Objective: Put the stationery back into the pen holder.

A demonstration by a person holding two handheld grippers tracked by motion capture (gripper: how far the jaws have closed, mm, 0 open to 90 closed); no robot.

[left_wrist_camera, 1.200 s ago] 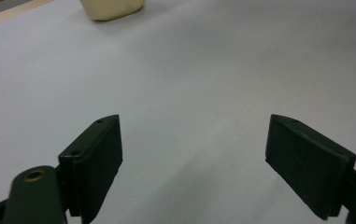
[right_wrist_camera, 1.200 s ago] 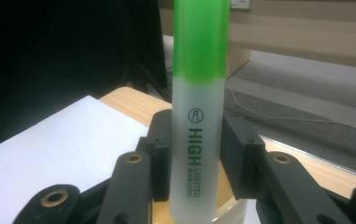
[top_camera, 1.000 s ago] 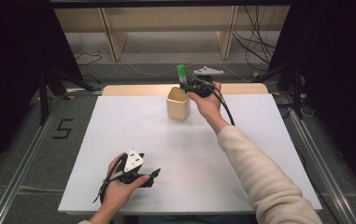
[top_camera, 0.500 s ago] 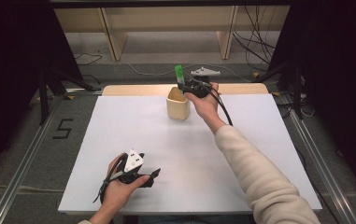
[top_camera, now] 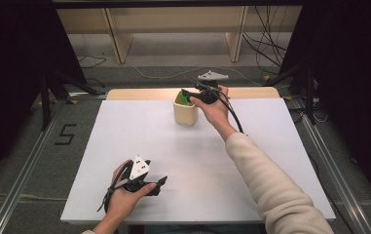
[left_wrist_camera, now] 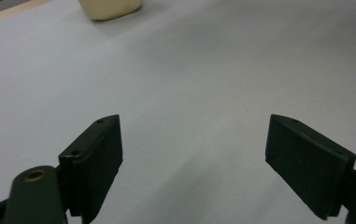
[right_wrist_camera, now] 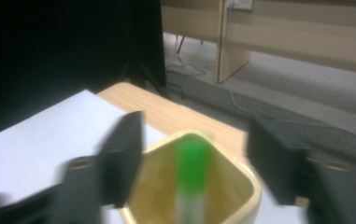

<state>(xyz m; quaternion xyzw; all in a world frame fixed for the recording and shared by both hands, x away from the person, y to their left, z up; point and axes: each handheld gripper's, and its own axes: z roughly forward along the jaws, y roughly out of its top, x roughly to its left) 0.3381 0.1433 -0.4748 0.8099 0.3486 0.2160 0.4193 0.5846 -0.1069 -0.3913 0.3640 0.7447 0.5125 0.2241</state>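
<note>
Partly sunk in the cup (right_wrist_camera: 241,196), green-capped marker (right_wrist_camera: 192,179) — blurred.

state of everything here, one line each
green-capped marker: upright inside the cup, free of the jaws
cream square cup: upright at the white board's far edge
right gripper: over the cup, jaws just opened, apart either side of the marker
left gripper: open, nothing between its jaws

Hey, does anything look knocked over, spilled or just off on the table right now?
Nothing stands out. The cream cup stands upright near the far edge of the white table, with the green-capped marker inside it. The right gripper, jaws just opened, sits above it; the left gripper rests open.
</note>
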